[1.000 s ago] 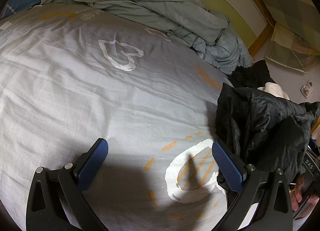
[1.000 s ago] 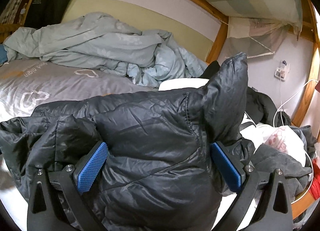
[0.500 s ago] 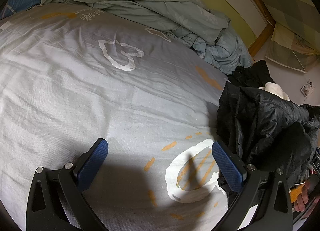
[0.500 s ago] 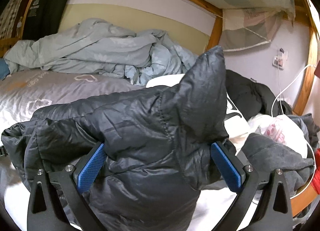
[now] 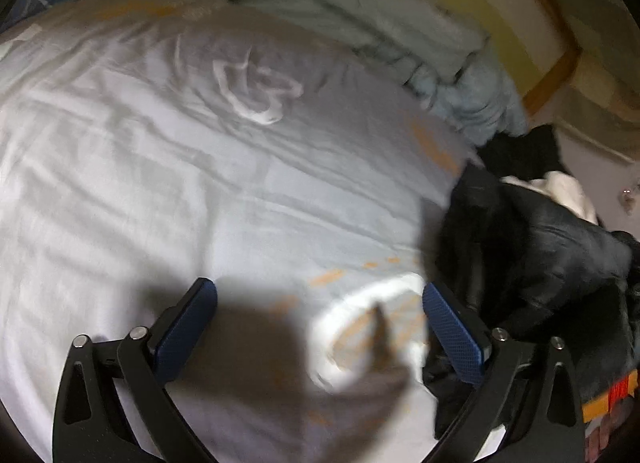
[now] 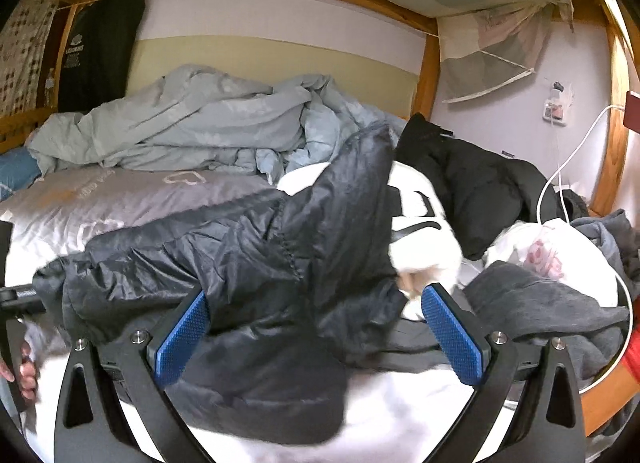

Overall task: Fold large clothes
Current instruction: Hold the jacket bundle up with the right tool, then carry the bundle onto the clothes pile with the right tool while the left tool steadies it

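Across the grey bedsheet [image 5: 168, 167] we hover our left gripper [image 5: 320, 327] with jaws spread wide, while our right gripper [image 6: 316, 327], jaws equally spread, straddles the black puffer jacket [image 6: 248, 263].

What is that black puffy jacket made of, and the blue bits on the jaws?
The black jacket looks like thin nylon or polyester shell with padding inside: it shines slightly, crinkles finely and shows quilting stitches. The blue pads look like textured rubber or plastic, matte with a fine dotted grip pattern; which one is unclear.
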`<act>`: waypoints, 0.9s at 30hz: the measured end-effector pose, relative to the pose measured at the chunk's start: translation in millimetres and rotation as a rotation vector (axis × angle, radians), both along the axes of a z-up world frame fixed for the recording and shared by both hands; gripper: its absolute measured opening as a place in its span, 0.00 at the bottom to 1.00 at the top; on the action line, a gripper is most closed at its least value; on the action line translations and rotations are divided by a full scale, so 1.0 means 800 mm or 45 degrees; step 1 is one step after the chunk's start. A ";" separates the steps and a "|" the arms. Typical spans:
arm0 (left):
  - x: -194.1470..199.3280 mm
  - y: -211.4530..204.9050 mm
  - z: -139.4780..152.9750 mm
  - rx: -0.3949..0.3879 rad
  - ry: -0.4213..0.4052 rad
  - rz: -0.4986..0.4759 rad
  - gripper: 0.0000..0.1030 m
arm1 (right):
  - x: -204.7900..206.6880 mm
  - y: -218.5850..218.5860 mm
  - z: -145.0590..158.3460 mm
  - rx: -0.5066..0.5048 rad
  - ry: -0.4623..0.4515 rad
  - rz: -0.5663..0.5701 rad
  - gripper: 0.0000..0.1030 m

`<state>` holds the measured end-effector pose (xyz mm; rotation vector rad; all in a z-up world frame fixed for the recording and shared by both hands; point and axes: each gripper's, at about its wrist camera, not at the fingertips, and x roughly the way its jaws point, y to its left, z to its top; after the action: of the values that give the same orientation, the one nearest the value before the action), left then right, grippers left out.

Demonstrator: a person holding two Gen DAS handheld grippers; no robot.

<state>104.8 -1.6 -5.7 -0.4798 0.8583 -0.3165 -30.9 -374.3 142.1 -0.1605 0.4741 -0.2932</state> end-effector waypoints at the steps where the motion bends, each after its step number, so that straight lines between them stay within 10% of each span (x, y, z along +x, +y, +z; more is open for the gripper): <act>1: -0.018 -0.002 0.008 -0.013 -0.065 -0.012 0.89 | -0.004 -0.004 0.000 0.001 0.010 0.009 1.00; 5: -0.136 -0.026 0.079 0.200 -0.488 0.059 0.89 | -0.003 -0.017 -0.012 -0.011 0.041 0.035 1.00; 9: -0.221 -0.080 0.117 0.332 -0.820 -0.181 1.00 | 0.038 -0.025 -0.017 0.061 0.082 0.048 1.00; 18: -0.069 -0.171 0.052 0.311 -0.266 -0.313 1.00 | 0.074 -0.041 0.019 0.119 0.032 0.293 1.00; 27: 0.037 -0.172 0.033 0.233 -0.159 -0.269 1.00 | -0.010 -0.083 -0.002 0.155 0.031 0.357 1.00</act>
<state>134.7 -139.0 20.8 -0.1965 0.8088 -0.4527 -38.8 -440.9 140.9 -0.1103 0.4860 0.0120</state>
